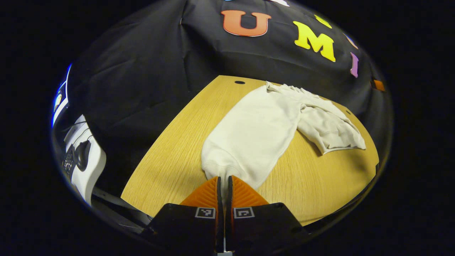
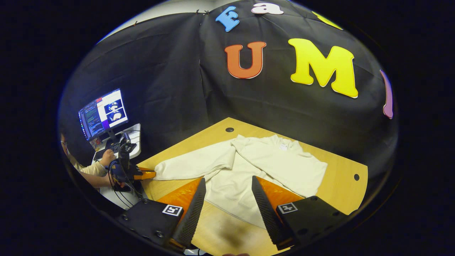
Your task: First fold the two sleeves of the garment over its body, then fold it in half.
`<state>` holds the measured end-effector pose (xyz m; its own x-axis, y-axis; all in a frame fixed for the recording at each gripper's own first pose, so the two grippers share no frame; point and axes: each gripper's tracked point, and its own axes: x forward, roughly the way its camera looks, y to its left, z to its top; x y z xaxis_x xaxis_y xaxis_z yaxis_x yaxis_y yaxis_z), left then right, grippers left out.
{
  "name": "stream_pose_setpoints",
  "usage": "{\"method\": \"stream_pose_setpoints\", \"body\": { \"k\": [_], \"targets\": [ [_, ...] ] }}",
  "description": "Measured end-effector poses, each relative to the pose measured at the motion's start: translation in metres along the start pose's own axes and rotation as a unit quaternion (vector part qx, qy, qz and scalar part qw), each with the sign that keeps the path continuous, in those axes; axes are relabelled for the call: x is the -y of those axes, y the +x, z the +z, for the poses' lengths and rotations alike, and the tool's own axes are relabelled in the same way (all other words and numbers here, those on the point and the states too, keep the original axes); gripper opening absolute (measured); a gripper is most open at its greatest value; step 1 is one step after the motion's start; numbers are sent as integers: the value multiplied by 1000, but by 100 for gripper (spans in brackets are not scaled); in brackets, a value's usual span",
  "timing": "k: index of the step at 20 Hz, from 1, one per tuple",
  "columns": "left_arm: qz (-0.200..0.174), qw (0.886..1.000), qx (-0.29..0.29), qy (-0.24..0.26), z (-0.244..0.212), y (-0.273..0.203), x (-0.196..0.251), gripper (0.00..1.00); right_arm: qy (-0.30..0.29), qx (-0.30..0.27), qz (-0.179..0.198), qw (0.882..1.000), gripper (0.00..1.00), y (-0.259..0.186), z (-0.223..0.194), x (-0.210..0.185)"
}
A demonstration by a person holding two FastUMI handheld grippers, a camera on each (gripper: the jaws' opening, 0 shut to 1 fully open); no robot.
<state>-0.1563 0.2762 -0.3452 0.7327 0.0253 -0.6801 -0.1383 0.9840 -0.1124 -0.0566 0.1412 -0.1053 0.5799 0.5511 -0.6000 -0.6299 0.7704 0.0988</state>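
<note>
Across the middle of the wooden bench (image 2: pixel 341 167) a pale sweatshirt (image 2: pixel 280 160) is lying flat, its collar toward the back edge by the black cloth wall. At the bench's left edge the left tongs (image 1: pixel 224 183) are pinching the cuff of one sleeve (image 1: pixel 249 138) — jaws nearly closed, with cloth running down between them. That sleeve is stretching straight out from the body toward the edge, so it is not yet folded over. In the right gripper view the same tongs (image 2: pixel 147 175), held in a person's hand (image 2: pixel 119 176), are sitting at the cuff end of that sleeve.

The right tongs (image 2: pixel 227 190) are hanging wide open above the near hem, gripping nothing. The other sleeve (image 1: pixel 330 131) seems to be lying bunched on or beside the body near the far side; whether it counts as properly folded I cannot tell. Judging by this, the task is sitting in its first stage: one sleeve is waiting to be carried across the body, and the fold in half has not been started.
</note>
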Motion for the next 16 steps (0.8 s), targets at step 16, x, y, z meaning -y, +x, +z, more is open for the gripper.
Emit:
{"method": "stream_pose_setpoints", "body": {
  "k": [16],
  "targets": [
    [-80, 989, 128, -3, 214, -37, 90, 4, 54, 68, -30, 996, 82, -64, 10, 64]
  ]
}}
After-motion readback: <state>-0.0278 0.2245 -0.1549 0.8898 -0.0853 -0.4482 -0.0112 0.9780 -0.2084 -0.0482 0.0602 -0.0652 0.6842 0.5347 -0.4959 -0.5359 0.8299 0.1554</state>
